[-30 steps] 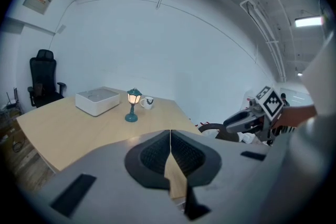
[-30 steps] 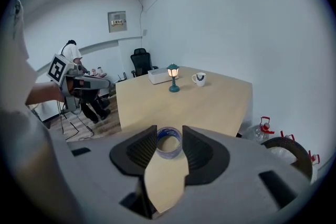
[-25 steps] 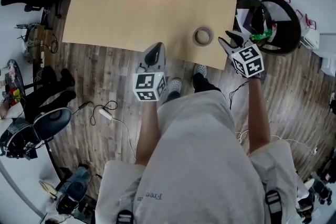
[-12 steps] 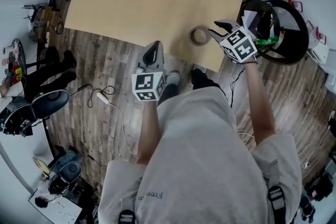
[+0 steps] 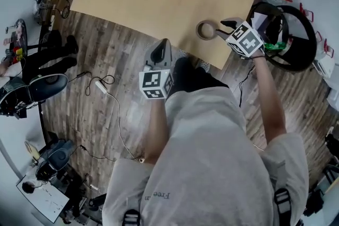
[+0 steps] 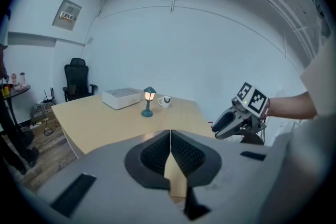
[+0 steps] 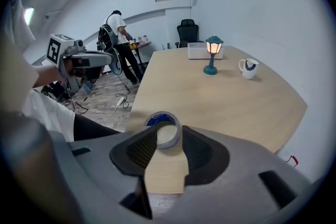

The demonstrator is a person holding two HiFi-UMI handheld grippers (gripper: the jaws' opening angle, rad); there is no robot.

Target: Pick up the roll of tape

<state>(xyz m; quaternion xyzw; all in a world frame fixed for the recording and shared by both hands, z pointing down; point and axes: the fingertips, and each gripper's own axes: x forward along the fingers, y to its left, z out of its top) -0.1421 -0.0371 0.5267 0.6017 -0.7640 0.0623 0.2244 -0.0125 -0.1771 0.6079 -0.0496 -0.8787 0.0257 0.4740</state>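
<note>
1. roll of tape (image 5: 198, 30) lies flat, hole up, on the table (image 5: 159, 2), close to the table's near edge by its right corner
2. right gripper (image 5: 221, 29) is at it: jaws apart, tips flanking the roll's near side, not clamped on it
3. left gripper (image 5: 160, 53) has jaws pressed together on nothing and hangs just off the table's near edge, over the floor (image 5: 106, 61)
4. step in hand, I'd judge: close on the roll. Go deeper so the pads (image 7: 142, 152) span the outer wall, stay low to the table, squeeze square; a shallow pinch could squirt it off the table edge
5. views: only the right gripper view shows the roll in the jaw mouth; only the head view shows its closeness to the table edge; the left gripper view shows the right gripper side-on but no roll, plus lamp (image 6: 149, 100), mug (image 6: 164, 102) and white box (image 6: 124, 97) at the table's far end
</note>
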